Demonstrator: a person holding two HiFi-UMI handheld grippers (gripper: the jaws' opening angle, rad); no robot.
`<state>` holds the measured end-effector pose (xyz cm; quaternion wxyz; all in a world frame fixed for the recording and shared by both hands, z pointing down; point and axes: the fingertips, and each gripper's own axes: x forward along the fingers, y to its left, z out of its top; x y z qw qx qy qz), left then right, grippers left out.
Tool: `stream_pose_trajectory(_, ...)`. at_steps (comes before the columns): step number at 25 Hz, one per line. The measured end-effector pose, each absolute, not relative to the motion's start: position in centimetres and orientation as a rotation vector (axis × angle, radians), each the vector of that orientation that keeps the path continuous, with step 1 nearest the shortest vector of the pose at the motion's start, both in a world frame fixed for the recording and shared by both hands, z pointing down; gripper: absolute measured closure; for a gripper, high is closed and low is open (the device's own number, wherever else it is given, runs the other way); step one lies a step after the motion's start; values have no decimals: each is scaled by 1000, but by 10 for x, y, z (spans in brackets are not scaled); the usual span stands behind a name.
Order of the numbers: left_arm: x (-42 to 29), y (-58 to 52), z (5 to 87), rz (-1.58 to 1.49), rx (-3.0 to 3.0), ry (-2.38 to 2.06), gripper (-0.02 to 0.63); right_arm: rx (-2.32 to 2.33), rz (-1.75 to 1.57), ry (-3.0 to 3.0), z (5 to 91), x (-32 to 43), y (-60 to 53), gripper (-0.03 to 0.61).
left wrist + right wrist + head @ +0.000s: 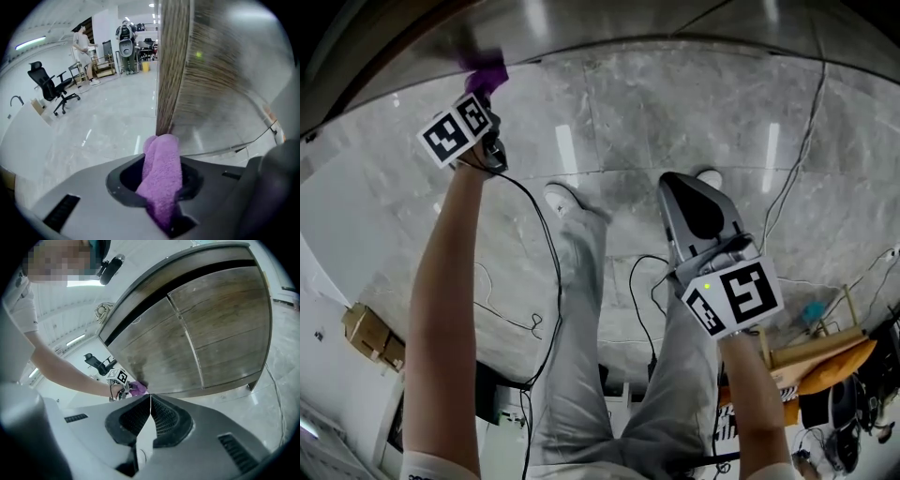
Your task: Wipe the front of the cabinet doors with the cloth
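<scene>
Cloth (162, 180), purple and fluffy, is pinched between the jaws of the left gripper (482, 92), which are closed on it, with a bunched end sticking out past the tips. That end presses against the cabinet (174, 70) at its left edge, low down, close to the floor (108, 136). In the right gripper view the same cloth (138, 389) sits against the lower left corner of the left cabinet door (150, 350), where the wood looks darker in a patch just above it. The right cabinet door (225, 319) lies further to the right, apart from the cloth.

Right gripper (150, 404) has its jaws shut together with nothing between them. It hangs well back from the cabinet, over the person's right leg (694, 375), pointing toward the doors.

From the head view, the person's left arm (441, 309) reaches far forward to the cabinet base. A black cable (546, 272) trails from the left gripper down across the pale marble floor. A black office chair (48, 86) stands far off to the left.
</scene>
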<state>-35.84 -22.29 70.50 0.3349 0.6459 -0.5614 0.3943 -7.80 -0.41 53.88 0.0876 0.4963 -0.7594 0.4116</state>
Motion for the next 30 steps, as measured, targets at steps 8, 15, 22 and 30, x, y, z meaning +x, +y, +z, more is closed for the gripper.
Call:
stream_pose_trajectory(8,-256,-171,731,1202,1853,-1134,520,1516,1214,-2256,531,-46,-6,552)
stream_pose_trajectory(15,-96,-146,751,1204,2026,-867,520,1657,1196,-2161,538,37,21,552)
stream_pose_trajectory(22,-20,-163,777,1169,2080,-837,520,1873,1265,-1958,570,94,68,552)
stream_pose_trajectory(30,-82,-189,794,1135,1921,-994,520,1922,1281,-1924,579,64,67,552)
